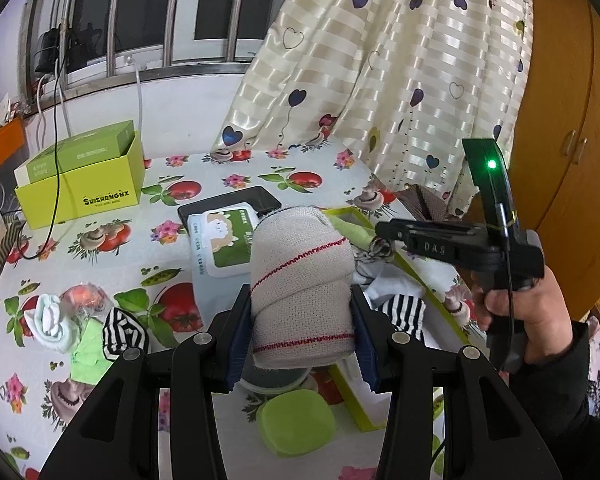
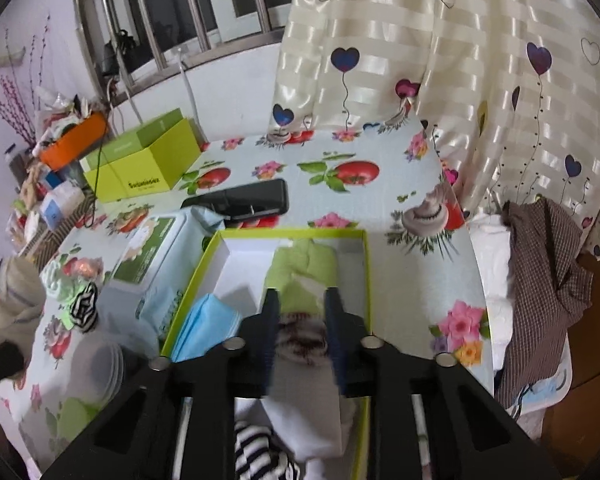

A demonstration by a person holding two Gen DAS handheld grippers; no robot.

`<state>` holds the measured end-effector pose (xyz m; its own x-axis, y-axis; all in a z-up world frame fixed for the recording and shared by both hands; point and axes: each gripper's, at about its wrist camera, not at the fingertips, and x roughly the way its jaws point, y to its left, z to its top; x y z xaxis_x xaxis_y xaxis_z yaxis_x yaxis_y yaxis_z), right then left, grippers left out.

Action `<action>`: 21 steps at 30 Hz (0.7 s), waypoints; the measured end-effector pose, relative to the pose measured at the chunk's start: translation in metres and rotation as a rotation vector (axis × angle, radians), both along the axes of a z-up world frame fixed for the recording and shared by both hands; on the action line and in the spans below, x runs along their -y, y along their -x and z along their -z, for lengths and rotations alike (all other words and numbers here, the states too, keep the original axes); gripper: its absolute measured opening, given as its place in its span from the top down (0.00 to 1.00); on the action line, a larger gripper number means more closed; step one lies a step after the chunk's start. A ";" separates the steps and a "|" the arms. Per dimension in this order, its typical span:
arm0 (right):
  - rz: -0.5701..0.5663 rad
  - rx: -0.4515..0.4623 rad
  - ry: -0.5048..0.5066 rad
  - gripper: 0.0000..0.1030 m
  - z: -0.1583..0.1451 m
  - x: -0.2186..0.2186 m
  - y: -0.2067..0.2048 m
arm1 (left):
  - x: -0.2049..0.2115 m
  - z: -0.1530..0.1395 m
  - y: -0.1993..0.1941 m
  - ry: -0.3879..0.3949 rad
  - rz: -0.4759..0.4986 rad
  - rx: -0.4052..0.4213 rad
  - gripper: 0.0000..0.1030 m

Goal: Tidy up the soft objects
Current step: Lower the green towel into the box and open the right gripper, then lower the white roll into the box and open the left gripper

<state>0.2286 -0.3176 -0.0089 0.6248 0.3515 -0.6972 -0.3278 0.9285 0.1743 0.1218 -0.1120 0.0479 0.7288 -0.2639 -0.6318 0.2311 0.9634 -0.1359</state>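
My left gripper (image 1: 300,292) is shut on a beige rolled cloth (image 1: 300,264) with red stitched lines, held upright above the flowered tablecloth. In the right wrist view my right gripper (image 2: 302,296) hangs inside a lime-green open box (image 2: 366,264). A soft white piece with a dark red pattern (image 2: 302,336) fills the gap between its blue pads, blurred. The box also holds a green cloth (image 2: 300,268), a blue face mask (image 2: 208,320) and a black-and-white striped sock (image 2: 256,452). The left wrist view shows the right gripper (image 1: 382,230) from the side, in a hand.
A wet-wipes pack (image 1: 224,248) and a black phone (image 1: 236,200) lie left of the box. On the table's left lie a striped sock (image 1: 124,332), a pale sock (image 1: 52,320) and a green cloth (image 1: 88,356). A green box (image 1: 80,184) stands at the back. A curtain (image 1: 380,60) hangs right.
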 end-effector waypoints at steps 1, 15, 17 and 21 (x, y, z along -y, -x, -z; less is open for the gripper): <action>-0.006 -0.002 0.006 0.82 0.001 -0.001 0.003 | 0.003 0.000 0.000 -0.003 0.006 -0.002 0.55; 0.026 0.018 -0.026 0.81 0.001 0.014 0.010 | 0.036 0.004 -0.021 -0.021 0.061 -0.062 0.55; 0.025 0.021 -0.040 0.81 0.000 0.015 0.014 | 0.041 0.007 -0.027 -0.025 0.066 -0.080 0.55; 0.025 0.017 -0.054 0.81 0.003 0.017 0.019 | 0.051 0.013 -0.041 -0.034 0.078 -0.109 0.55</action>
<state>0.2095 -0.3349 -0.0115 0.6451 0.3727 -0.6670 -0.3081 0.9257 0.2193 0.1633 -0.1629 0.0348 0.6334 -0.2941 -0.7158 0.2911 0.9476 -0.1317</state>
